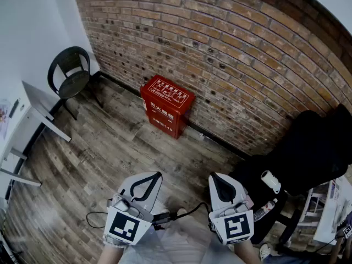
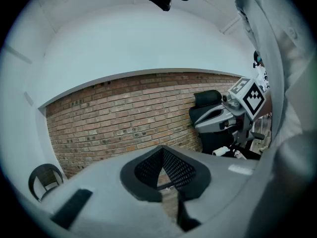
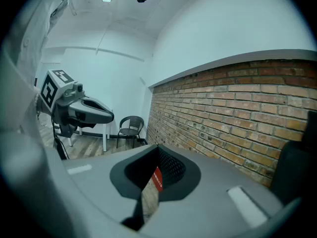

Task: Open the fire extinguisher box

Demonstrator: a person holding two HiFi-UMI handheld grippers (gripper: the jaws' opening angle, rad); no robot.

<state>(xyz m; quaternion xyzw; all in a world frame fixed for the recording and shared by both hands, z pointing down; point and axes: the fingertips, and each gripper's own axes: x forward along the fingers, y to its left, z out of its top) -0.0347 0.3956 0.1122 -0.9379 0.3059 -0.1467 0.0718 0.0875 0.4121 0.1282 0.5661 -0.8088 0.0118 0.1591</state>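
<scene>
I am standing back from the red metal fire extinguisher box with white lettering [image 1: 166,106], which sits on the wood-plank floor [image 1: 104,147] against the red brick wall [image 1: 231,54], lid down and apparently shut. It is well apart from both tools, so I judge that I am at the approach and opening has not begun.

My left hand-held gripper [image 1: 155,175] has its jaws pressed together with nothing between them. My right hand-held gripper [image 1: 215,177] is closed up the same way and empty; only a sliver of the red box shows past its tips. Both point roughly toward the box, slightly downward.

Next I need to step closer, lower the tools to the box, spread one pair of jaws and find the lid's front edge or latch, which is too small to make out from here.
</scene>
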